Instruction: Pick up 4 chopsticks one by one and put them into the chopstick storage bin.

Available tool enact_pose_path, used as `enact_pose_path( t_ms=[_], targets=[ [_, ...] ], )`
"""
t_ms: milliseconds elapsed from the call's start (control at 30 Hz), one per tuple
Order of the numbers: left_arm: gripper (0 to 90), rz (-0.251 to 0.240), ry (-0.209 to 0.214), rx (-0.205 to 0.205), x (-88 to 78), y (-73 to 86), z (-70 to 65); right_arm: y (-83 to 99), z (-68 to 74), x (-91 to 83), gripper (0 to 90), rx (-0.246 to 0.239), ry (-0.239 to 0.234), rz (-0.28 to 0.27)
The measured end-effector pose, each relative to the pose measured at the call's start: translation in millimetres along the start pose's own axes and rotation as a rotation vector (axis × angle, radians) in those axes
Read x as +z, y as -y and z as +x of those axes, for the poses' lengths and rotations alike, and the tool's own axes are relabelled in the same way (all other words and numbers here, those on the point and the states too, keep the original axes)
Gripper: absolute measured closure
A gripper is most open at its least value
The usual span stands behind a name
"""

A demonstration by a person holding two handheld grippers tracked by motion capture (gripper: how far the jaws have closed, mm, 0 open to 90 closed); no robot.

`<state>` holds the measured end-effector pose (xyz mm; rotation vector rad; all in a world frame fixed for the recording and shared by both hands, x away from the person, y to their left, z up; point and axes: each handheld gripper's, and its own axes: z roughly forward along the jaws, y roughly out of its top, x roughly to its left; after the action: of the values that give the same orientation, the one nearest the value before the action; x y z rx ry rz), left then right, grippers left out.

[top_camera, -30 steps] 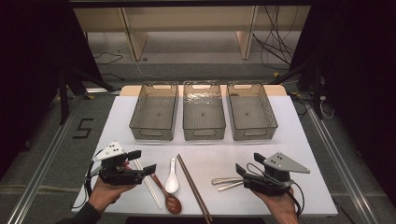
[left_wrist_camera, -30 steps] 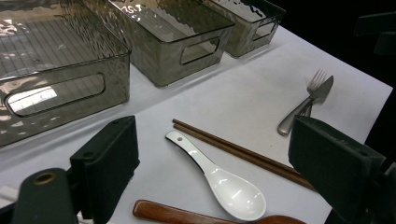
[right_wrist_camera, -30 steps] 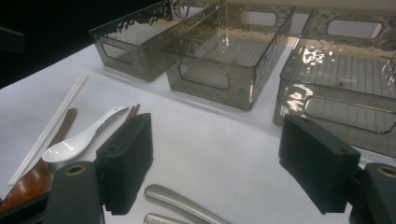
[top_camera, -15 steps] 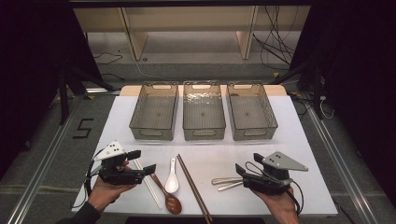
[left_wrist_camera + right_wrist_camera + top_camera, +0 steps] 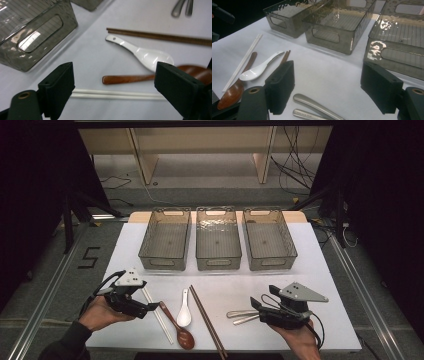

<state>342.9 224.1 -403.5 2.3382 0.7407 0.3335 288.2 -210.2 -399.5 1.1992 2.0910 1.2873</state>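
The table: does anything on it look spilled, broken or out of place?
Nothing stands out. The three bins stand in a straight row, upright and empty. The white chopsticks, wooden spoon, white spoon, brown chopsticks and metal utensils lie flat on the table, none visibly damaged.

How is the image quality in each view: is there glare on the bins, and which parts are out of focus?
High view: even light on the white table, dark surroundings, fairly sharp. Left gripper view: the black jaws are blurred, the white spoon shows a highlight. Right gripper view: strong glare patches on the rightmost bin, near jaws soft.
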Motion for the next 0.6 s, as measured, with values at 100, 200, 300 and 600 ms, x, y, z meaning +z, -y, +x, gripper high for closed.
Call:
enact_pose_path(
  t_ms=[100, 200, 300, 600],
  targets=[
    [16.9, 0.081, 0.049, 0.074, 8.0, 0.0, 2.9, 0.3, -0.6, 1.1, 28.4, -0.001, -0.003, 0.007],
    [16.9, 0.130, 0.068, 0.116, 14.9, 1.9, 2.5, 0.3, -0.4, 1.1, 28.4, -0.001, -0.006, 0.009],
    [16.9, 0.181, 0.078, 0.152, 21.0, 3.8, 3.8, 0.5, -0.2, 1.2, 28.4, -0.006, -0.011, 0.012],
    [18.0, 0.310, 0.099, 0.247, 44.7, 11.6, 9.1, 0.7, 0.1, 2.2, 28.8, -0.006, -0.014, 0.025]
  ],
)
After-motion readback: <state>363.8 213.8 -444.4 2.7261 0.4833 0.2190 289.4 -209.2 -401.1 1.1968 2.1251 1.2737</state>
